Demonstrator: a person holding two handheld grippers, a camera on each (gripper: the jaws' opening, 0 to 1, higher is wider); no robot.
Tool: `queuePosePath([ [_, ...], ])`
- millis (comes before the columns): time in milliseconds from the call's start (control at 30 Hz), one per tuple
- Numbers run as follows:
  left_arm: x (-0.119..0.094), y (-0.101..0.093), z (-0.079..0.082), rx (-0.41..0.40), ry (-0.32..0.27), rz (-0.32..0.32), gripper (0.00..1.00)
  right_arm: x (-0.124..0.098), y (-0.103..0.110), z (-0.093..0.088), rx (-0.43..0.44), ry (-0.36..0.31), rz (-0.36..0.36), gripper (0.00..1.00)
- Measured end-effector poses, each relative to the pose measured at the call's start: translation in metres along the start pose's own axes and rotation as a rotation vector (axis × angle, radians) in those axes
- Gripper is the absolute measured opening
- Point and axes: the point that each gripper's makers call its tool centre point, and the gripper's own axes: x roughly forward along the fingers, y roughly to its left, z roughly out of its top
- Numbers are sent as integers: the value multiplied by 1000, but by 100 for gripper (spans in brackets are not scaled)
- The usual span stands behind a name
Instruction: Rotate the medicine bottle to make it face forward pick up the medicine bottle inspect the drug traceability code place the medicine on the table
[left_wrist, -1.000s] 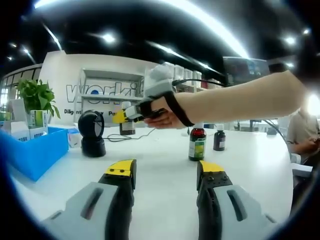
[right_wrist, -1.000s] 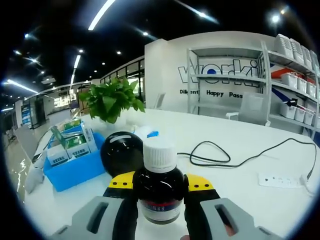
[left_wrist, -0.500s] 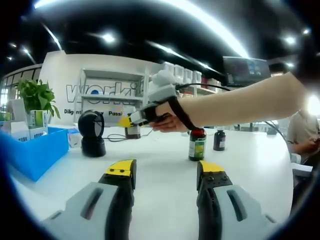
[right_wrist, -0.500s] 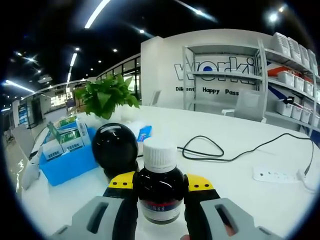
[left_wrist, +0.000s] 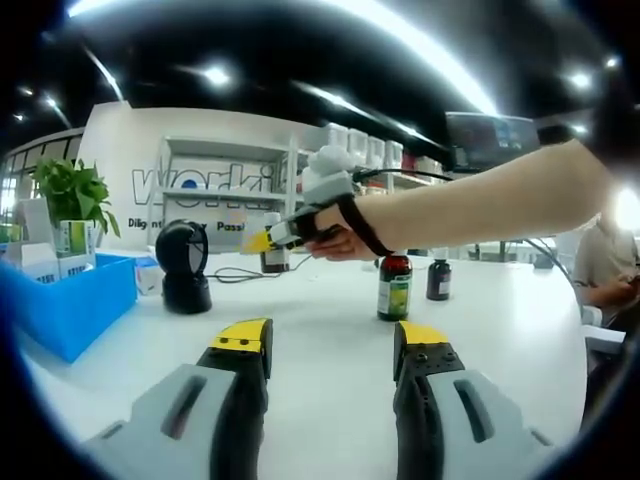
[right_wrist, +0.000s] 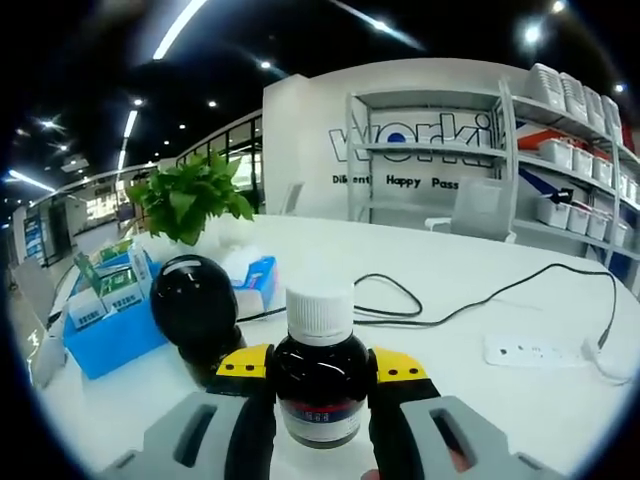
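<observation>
A dark glass medicine bottle (right_wrist: 321, 385) with a white ribbed cap sits clamped between the yellow-tipped jaws of the right gripper (right_wrist: 322, 372), held upright above the white counter (right_wrist: 480, 400) with its label band toward the camera, a pose that would suit reading the traceability code. In the left gripper view the same bottle (left_wrist: 274, 257) appears small at the tip of the right gripper (left_wrist: 268, 238), carried out over the far part of the counter (left_wrist: 320, 340) by a person's bare forearm (left_wrist: 470, 205).

The left gripper (left_wrist: 330, 345) hovers low over the near part of the counter, jaws parted wide with nothing between them, apparently waiting its turn.

Near the counter's middle stand a brown bottle with a green label (left_wrist: 394, 288) and, just beyond it, a smaller dark bottle (left_wrist: 438, 277), both upright. A black round scanner-like device (right_wrist: 195, 310) stands near a blue bin of boxed goods (right_wrist: 100, 320) at the counter's left edge, with a potted plant (right_wrist: 190, 195) behind. A black cable (right_wrist: 440, 305) runs across to a white power strip (right_wrist: 530, 350).
</observation>
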Motion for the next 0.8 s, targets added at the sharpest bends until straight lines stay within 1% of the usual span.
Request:
queuePosePath([
  [100, 0, 0, 0, 0, 1, -1, 39, -3, 7, 0, -4, -3, 20, 31],
  [267, 0, 0, 0, 1, 0, 0, 39, -15, 27, -1, -24, -15, 61, 31],
  [333, 0, 0, 0, 1, 0, -1, 39, -12, 30, 1, -24, -16, 85, 31],
  [567, 0, -1, 0, 5, 1, -1, 39, -24, 49, -3, -33, -23, 136, 31],
  [700, 0, -1, 0, 6, 2, 1, 39, -30, 55, -6, -43, -28, 155, 31],
  [800, 0, -1, 0, 7, 3, 0, 39, -27, 52, -8, -50, -25, 171, 31],
])
